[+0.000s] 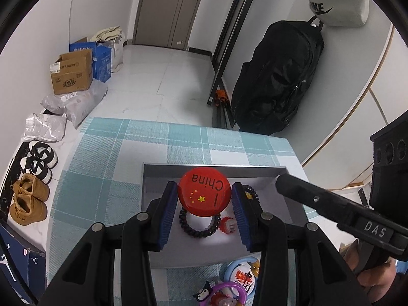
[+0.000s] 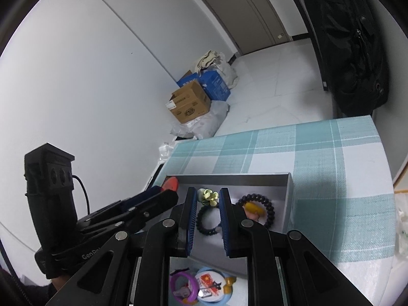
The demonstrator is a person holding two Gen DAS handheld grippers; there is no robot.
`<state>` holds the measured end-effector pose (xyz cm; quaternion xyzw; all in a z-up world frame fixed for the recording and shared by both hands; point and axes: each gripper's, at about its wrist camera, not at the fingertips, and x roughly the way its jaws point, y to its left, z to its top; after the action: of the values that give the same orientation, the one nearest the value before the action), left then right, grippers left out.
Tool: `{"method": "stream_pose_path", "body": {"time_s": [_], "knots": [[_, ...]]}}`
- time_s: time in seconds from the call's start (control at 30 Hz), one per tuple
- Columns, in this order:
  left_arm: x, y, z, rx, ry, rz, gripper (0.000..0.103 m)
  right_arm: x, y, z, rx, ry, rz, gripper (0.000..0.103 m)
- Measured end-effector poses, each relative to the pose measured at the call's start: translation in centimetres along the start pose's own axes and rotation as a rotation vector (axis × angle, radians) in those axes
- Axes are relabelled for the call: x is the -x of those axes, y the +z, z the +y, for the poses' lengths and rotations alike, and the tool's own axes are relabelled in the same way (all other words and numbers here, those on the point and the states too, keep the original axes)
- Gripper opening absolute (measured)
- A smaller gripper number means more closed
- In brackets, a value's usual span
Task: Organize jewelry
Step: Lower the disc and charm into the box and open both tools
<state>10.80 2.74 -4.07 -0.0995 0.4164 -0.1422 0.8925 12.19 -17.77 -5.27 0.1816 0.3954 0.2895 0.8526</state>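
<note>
The left tool (image 1: 204, 199) grips a round red badge printed "China" with yellow stars (image 1: 204, 194), its blue-padded fingers (image 1: 167, 214) pressed against the badge's two sides, above the shallow grey open box (image 1: 216, 169) on the bench covered in a teal-and-white checked cloth (image 1: 107, 168). Under the badge, on the box floor, lies a dark beaded coil bracelet (image 1: 200, 225), with a small red trinket (image 1: 227, 225) just beside it. A second dark coil band around a yellow piece (image 1: 251, 192) sits behind the left tool's right-hand finger.

The right tool (image 2: 208, 210) hangs over the same box with its fingers apart and nothing between them. Beneath it are a dark beaded ring (image 2: 207, 220) and a pale green flower-shaped ornament (image 2: 209, 195); the dark coil band with the yellow piece (image 2: 256, 210) lies to the right of its fingers. In the left view the right tool's black body (image 1: 331, 204) crosses the box's near right corner.

Outside the box, at its near edge, rest a purple ring toy (image 2: 182, 284) and a light-blue round badge with a red flag (image 2: 213, 285). Cardboard boxes (image 1: 72, 72), shoes (image 1: 29, 199) and a black bag (image 1: 275, 76) stand on the floor beyond the bench.
</note>
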Motion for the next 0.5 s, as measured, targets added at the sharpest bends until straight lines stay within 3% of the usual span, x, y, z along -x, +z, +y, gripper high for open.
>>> {"method": "stream_pose_path", "body": {"time_s": [0.2,0.5], "knots": [[-0.9,0.3,-0.1,0.005,-0.052,0.047,0.038,-0.7,0.1,-0.9,-0.03,0.01,0.022,0.016],[-1.2,0.3,-0.3,0.001,-0.065,0.069,0.038,-1.1,0.2,-1.2,-0.041,-0.007,0.018,0.017]]}}
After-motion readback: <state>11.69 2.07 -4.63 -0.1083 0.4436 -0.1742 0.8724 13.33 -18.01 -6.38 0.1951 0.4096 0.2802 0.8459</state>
